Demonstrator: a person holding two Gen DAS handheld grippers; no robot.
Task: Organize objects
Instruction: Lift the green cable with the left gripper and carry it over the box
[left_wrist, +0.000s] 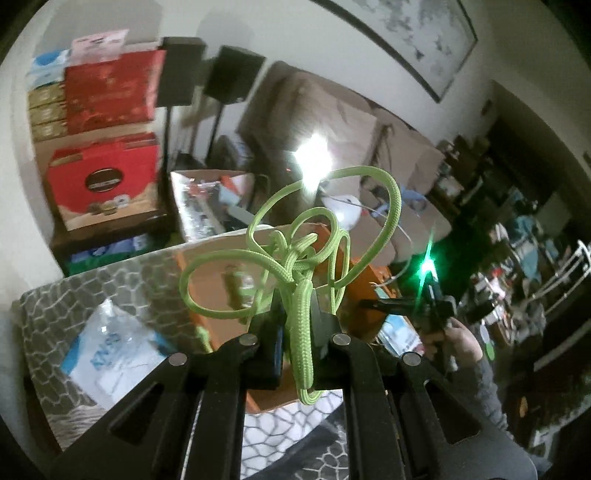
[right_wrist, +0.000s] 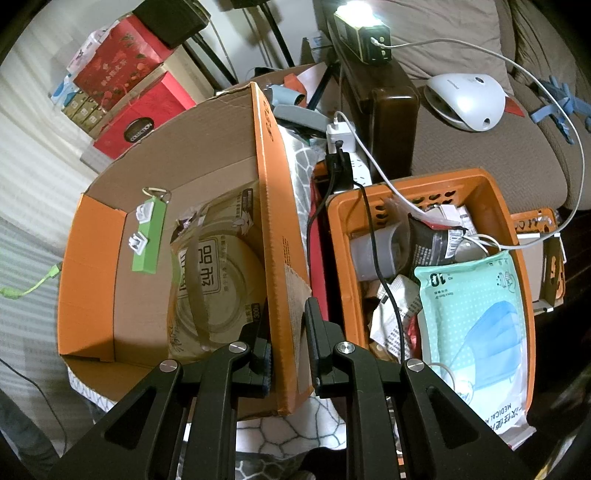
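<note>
My left gripper (left_wrist: 295, 314) is shut on a tangled lime-green cord (left_wrist: 299, 258) and holds it in the air above the orange cardboard box (left_wrist: 221, 280). The cord's loops stick up in front of the fingers. In the right wrist view a loose end of the same cord (right_wrist: 33, 286) hangs left of the box. My right gripper (right_wrist: 288, 332) straddles the box's right wall (right_wrist: 273, 206), one finger inside and one outside, jaws close to the wall. Inside the box lie a green power bank (right_wrist: 147, 236) and a wrapped bowl pack (right_wrist: 218, 273).
An orange plastic basket (right_wrist: 487, 184) to the right holds a mask pack (right_wrist: 476, 317), packets and cables. A white device (right_wrist: 465, 99) lies on the brown sofa. Red gift boxes (right_wrist: 125, 74) are stacked at back left. A plastic-wrapped pack (left_wrist: 114, 354) lies on the patterned cloth.
</note>
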